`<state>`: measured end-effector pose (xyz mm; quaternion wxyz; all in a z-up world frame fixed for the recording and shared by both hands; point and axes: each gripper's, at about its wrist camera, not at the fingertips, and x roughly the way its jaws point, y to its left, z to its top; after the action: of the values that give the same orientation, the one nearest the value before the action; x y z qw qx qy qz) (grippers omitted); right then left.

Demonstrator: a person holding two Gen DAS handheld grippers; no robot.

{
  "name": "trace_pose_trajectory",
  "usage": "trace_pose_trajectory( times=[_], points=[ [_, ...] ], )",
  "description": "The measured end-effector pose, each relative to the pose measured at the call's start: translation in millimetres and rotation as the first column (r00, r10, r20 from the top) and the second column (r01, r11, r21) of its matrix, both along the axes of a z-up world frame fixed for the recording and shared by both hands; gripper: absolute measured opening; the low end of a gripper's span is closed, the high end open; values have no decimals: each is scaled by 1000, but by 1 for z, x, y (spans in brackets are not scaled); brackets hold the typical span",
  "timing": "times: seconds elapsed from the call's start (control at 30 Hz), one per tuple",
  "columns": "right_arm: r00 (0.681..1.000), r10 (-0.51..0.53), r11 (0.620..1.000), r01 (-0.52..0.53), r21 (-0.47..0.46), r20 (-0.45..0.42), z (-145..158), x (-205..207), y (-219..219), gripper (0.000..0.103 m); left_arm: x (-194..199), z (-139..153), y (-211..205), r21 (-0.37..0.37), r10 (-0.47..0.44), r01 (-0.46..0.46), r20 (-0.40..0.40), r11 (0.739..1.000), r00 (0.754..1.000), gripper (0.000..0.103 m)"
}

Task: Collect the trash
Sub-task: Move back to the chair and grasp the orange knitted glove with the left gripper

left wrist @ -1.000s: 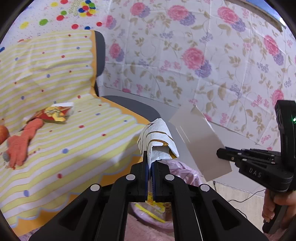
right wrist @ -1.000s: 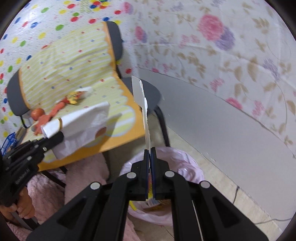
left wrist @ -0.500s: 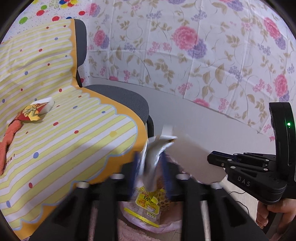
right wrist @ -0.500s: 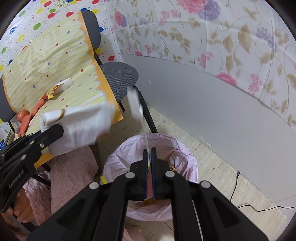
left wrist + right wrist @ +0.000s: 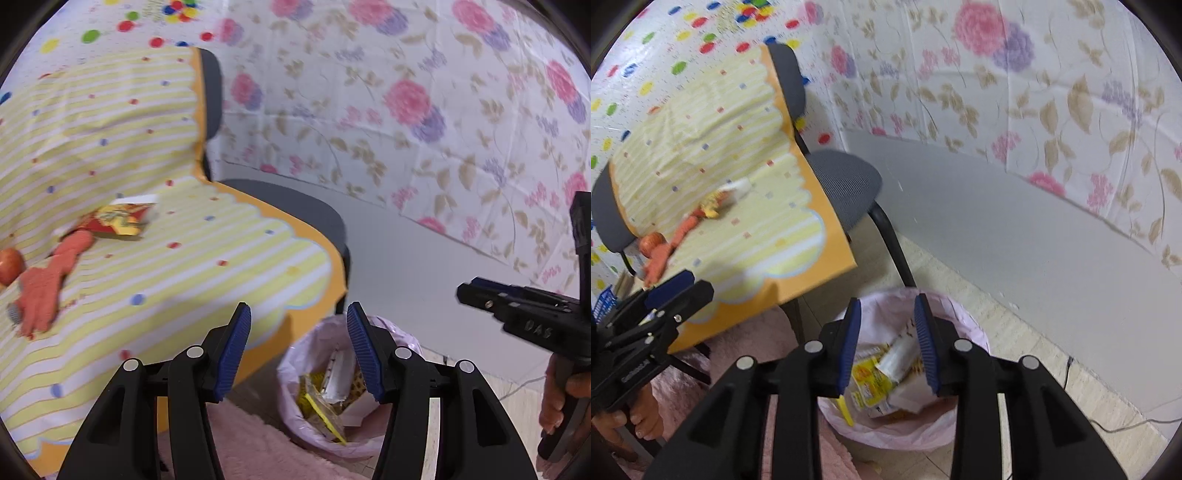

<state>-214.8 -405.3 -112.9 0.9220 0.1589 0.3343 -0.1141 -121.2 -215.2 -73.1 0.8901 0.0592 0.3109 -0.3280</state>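
Both grippers hang over the pink plastic-lined trash bin (image 5: 964, 317) on the floor beside the yellow-striped covered chair (image 5: 207, 258). The left gripper (image 5: 298, 314) is opening, jaws wide, nothing between them. The right gripper (image 5: 887, 308) is opening too, narrower, also empty. Crumpled paper and yellow wrappers (image 5: 875, 380) lie inside the bin; a red-and-yellow snack wrapper (image 5: 118, 221) sits on the chair.

The bin (image 5: 967, 325) sits on the floor just right of the chair (image 5: 846, 184), with wrappers (image 5: 875, 380) inside. A packet (image 5: 118, 219) and a glove (image 5: 44, 284) lie on the chair's cloth (image 5: 203, 266).
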Motion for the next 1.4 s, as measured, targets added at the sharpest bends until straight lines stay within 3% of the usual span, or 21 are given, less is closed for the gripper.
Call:
trace_pose_trajectory(
  times=[0.27, 0.5, 0.73, 1.0, 1.17, 1.4],
  points=[
    [990, 113, 993, -111, -27, 80, 33, 17, 32, 30, 6, 15, 53, -1, 132, -132, 10, 991, 991, 59],
    [967, 237, 971, -233, -44, 98, 44, 50, 72, 30, 17, 19, 96, 3, 229, -229, 5, 974, 974, 60],
    [931, 355, 934, -350, -70, 80, 46, 96, 113, 32, 39, 19, 145, 20, 366, -366, -6, 930, 931, 64],
    [908, 412, 911, -406, -78, 82, 51, 134, 132, 33, 72, 25, 180, 31, 465, -465, -1, 885, 885, 64],
    [903, 422, 906, -416, -75, 86, 52, 159, 134, 52, 106, 20, 185, 66, 492, -490, -19, 869, 870, 72],
    [905, 420, 907, -418, -46, 62, 48, 190, 129, 56, 159, 2, 180, 132, 520, -510, -49, 850, 853, 72]
  ],
)
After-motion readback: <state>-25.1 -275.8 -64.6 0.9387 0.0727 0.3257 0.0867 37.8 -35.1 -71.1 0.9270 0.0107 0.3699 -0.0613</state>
